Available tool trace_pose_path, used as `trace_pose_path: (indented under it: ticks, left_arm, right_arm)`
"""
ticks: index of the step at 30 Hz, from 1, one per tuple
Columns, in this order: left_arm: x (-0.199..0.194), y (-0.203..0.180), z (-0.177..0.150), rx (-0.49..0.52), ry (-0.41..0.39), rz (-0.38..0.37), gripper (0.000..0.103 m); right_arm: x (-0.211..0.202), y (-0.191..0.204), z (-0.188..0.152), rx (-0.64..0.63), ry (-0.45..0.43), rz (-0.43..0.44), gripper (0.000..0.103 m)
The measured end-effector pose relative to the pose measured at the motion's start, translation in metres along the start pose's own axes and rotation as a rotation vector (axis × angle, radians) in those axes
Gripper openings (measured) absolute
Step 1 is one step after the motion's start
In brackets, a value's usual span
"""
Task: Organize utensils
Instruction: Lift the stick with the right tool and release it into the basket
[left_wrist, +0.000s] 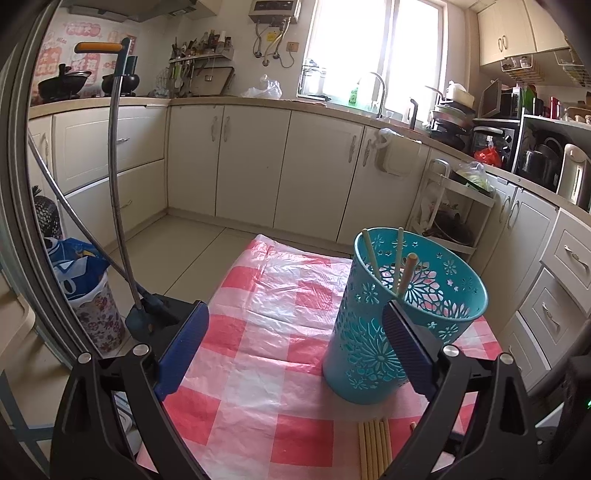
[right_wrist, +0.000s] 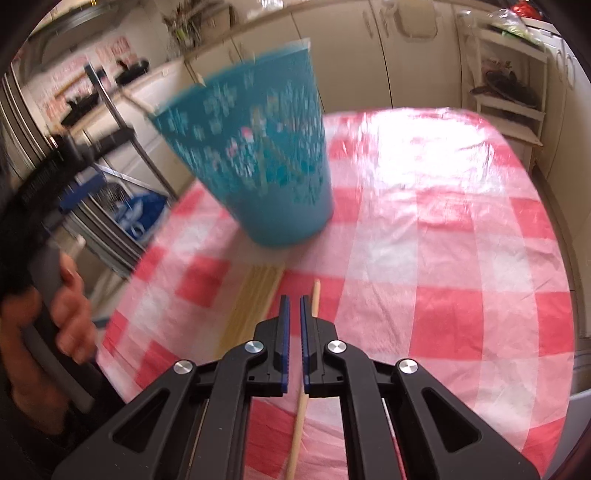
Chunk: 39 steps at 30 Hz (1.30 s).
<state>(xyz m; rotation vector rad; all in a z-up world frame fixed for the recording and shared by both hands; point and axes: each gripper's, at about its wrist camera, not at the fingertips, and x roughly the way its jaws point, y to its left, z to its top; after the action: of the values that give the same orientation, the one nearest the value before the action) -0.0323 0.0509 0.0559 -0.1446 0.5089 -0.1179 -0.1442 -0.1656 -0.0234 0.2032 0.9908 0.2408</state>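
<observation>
My left tongs (left_wrist: 295, 325) gaped empty beside the perforated teal plastic holder (left_wrist: 399, 317); my right tongs (right_wrist: 294, 306), nearly closed and empty, hovered over a loose wooden chopstick (right_wrist: 301, 417), with bare red-checked plastic tablecloth (right_wrist: 461, 258) to their right.

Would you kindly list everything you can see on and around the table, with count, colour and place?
holder: one, teal, cut-out flowers, upright on the cloth.
chopsticks in holder: three, pale wood, leaning inside it.
chopstick bundle: about five, pale yellow, side by side on the cloth near the holder.
single chopstick: one, light wood, on the cloth beside the bundle, under the right gripper.
cloth: one, red and white check, covering the table.
cabinets: cream, along the far wall.
left gripper: black with blue pads, open, beside the holder.
right gripper: black with blue pads, nearly closed, nothing clearly held.
hand: one, gripping a grey handle.
</observation>
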Motion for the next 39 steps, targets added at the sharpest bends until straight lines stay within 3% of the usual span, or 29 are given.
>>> trace_pose_path:
  ticks: [2,7,12,15,18,21,25,29,34,36,39]
  left_arm:
    - [0.001,0.001,0.0,-0.005,0.006,0.001,0.091]
    - [0.001,0.001,0.0,-0.005,0.009,0.0,0.091]
    - [0.002,0.002,0.001,-0.005,0.016,0.001,0.091]
    - [0.002,0.004,0.002,-0.013,0.019,0.002,0.091]
    - [0.002,0.009,0.003,-0.03,0.02,0.003,0.091]
    - [0.002,0.014,0.005,-0.052,0.023,0.003,0.091]
    - [0.003,0.018,0.005,-0.064,0.026,0.002,0.091]
    - [0.004,0.02,0.005,-0.068,0.034,0.004,0.091]
    - [0.005,0.021,0.005,-0.076,0.041,0.003,0.092]
    - [0.005,0.022,0.006,-0.077,0.043,0.001,0.092]
    - [0.005,0.023,0.006,-0.08,0.048,0.001,0.092]
  right_arm:
    - [0.008,0.003,-0.004,-0.015,0.038,-0.012,0.023]
    - [0.022,0.008,-0.008,-0.065,0.071,-0.102,0.024]
    - [0.026,0.021,-0.012,-0.169,0.08,-0.19,0.006]
    - [0.01,0.015,-0.007,-0.111,0.056,-0.107,0.006]
    - [-0.022,0.002,0.007,-0.002,-0.036,0.053,0.006]
    - [-0.07,-0.004,0.031,0.086,-0.204,0.233,0.006]
    - [-0.108,0.006,0.078,0.12,-0.395,0.28,0.006]
    - [-0.116,0.027,0.127,0.128,-0.55,0.215,0.006]
    - [-0.091,0.048,0.171,0.116,-0.737,-0.05,0.006]
    - [-0.073,0.051,0.178,0.116,-0.748,-0.13,0.006]
    - [-0.048,0.054,0.179,0.094,-0.703,-0.178,0.006]
